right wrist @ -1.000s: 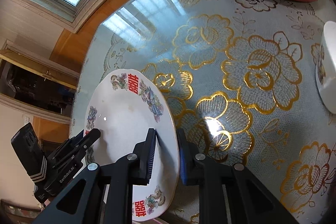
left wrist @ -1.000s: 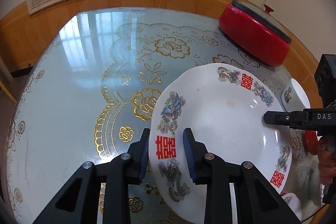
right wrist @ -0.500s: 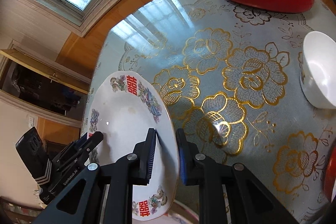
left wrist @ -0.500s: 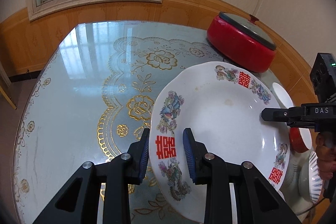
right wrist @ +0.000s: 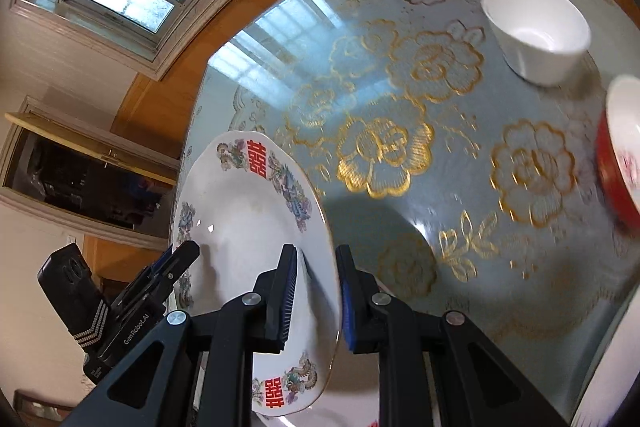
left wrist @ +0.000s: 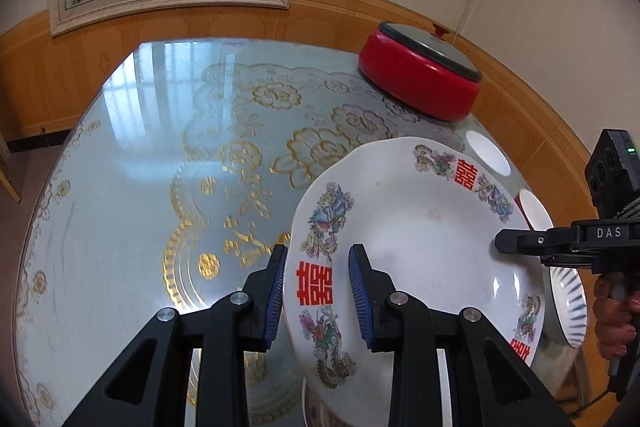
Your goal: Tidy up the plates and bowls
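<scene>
Both grippers hold one large white plate [left wrist: 424, 243] with red characters and bird patterns, lifted above the table. My left gripper [left wrist: 318, 287] is shut on its left rim. My right gripper [right wrist: 316, 291] is shut on the opposite rim of the same plate [right wrist: 240, 227], and it shows in the left wrist view at the plate's right edge [left wrist: 504, 245]. A white bowl [right wrist: 536, 31], a red bowl with a white inside [right wrist: 620, 163] and a blue-striped plate [left wrist: 568, 299] sit on the table to the right.
The round glass table [left wrist: 160, 155] has a gold-flowered cloth. A red lidded pot [left wrist: 420, 83] stands at the far right edge. Another patterned plate [left wrist: 316, 411] lies under the held one at the near edge. A window and wooden wall panelling lie behind.
Both grippers have raised the plate and drawn it back toward the near edge. More of the table, the bowls and the striped plate has come into view.
</scene>
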`<control>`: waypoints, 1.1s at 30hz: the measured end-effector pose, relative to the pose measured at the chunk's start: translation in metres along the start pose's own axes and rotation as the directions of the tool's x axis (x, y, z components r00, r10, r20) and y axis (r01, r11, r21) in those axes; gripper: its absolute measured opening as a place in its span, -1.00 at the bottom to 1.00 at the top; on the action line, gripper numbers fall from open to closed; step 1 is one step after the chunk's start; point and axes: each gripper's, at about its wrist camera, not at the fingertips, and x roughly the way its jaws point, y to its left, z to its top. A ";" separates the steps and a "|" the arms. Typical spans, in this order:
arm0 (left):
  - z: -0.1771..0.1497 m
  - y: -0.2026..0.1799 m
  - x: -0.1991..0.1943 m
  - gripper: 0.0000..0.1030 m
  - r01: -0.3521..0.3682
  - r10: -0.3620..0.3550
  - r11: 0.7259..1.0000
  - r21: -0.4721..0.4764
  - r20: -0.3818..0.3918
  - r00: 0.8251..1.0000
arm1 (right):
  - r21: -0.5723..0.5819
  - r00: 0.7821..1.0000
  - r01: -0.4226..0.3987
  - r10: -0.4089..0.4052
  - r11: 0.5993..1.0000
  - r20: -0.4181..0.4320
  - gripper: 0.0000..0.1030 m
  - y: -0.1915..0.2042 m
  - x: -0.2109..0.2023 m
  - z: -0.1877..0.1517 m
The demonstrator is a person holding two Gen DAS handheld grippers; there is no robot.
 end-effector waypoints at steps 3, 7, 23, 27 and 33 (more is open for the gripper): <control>-0.020 -0.006 -0.003 -0.40 0.003 -0.003 1.000 0.015 -0.028 1.000 | 0.014 1.000 0.012 -0.012 1.000 0.005 -0.63 -0.007 -0.005 -0.021; -0.043 -0.009 -0.003 -0.40 0.014 -0.013 1.000 0.010 -0.072 0.997 | 0.066 1.000 0.014 -0.014 0.998 -0.007 -0.63 -0.021 -0.006 -0.048; -0.080 -0.018 0.004 -0.36 -0.062 0.072 0.994 0.095 -0.101 0.992 | 0.123 0.997 0.071 -0.068 0.990 -0.026 -0.58 -0.040 0.005 -0.089; -0.084 -0.022 0.005 -0.33 -0.079 0.091 0.990 0.119 -0.090 0.992 | 0.130 0.997 0.082 -0.080 0.988 -0.025 -0.55 -0.035 0.006 -0.086; -0.084 -0.024 0.005 -0.33 -0.085 0.097 0.987 0.133 -0.083 0.992 | 0.152 0.995 0.098 -0.096 0.983 -0.026 -0.51 -0.032 0.005 -0.084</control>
